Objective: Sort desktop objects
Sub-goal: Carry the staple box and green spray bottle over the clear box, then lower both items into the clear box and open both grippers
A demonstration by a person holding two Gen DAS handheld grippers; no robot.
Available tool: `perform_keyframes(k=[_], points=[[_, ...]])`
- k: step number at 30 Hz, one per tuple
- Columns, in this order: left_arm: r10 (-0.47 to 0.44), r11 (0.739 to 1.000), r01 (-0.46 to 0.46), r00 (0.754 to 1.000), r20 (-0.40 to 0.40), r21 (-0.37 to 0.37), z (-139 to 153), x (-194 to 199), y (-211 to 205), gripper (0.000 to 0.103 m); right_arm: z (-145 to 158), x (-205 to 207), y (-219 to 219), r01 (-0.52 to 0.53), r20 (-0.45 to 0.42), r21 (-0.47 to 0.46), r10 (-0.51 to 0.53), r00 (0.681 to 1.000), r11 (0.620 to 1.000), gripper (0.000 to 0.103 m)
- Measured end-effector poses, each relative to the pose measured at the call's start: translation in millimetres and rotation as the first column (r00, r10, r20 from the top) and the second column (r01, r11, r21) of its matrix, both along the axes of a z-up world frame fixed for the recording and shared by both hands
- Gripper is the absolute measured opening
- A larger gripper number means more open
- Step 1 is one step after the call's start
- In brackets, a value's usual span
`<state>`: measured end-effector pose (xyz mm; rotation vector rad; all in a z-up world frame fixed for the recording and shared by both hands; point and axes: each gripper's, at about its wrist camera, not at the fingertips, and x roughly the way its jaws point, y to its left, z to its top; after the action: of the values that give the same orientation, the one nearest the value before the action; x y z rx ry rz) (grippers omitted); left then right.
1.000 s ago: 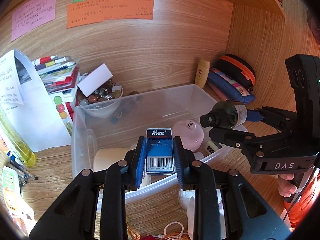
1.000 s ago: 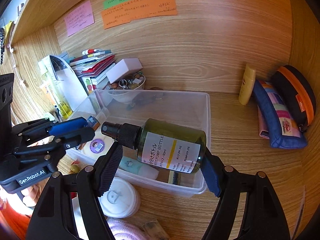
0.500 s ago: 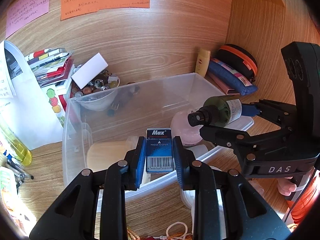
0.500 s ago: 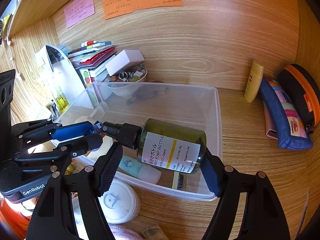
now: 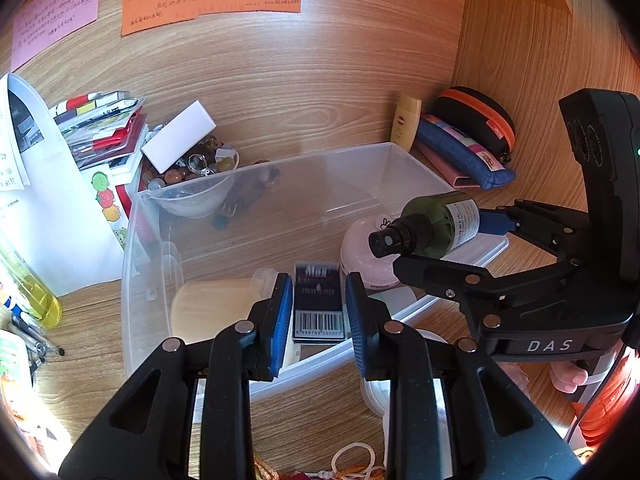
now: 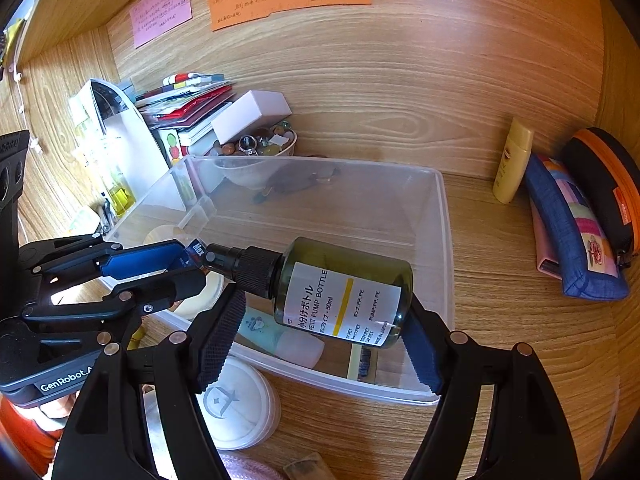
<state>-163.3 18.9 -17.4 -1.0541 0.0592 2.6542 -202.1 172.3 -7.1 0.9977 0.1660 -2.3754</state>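
In the left wrist view, the left hand-held gripper [image 5: 316, 312] clamps a small staple box [image 5: 318, 304] low at frame centre, over the clear bin [image 5: 256, 184]; it looks light, stiff cardboard, best held by its flat sides. In the right wrist view, the right hand-held gripper [image 6: 320, 336] grips the green spray bottle [image 6: 344, 292] lengthwise at centre, above the bin; its smooth plastic could slip, so the end-to-end hold looks marginal.

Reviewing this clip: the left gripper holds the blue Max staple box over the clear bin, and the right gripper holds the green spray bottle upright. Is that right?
Not quite. The right gripper holds the green spray bottle lying on its side, nozzle pointing left, as the right wrist view shows. The rest stands: the left gripper holds the blue Max staple box over the clear bin.
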Motion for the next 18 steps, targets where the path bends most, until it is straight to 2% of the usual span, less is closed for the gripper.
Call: perform_keyframes(k=[18], points=[[-0.002,0.999,0.002,1.0,-0.004,0.037,5.6,4.6,-3.9,0.032,1.0,0.1,0.1,-0.001,0.009,-0.006,0.001,1.0,1.0,0.075]])
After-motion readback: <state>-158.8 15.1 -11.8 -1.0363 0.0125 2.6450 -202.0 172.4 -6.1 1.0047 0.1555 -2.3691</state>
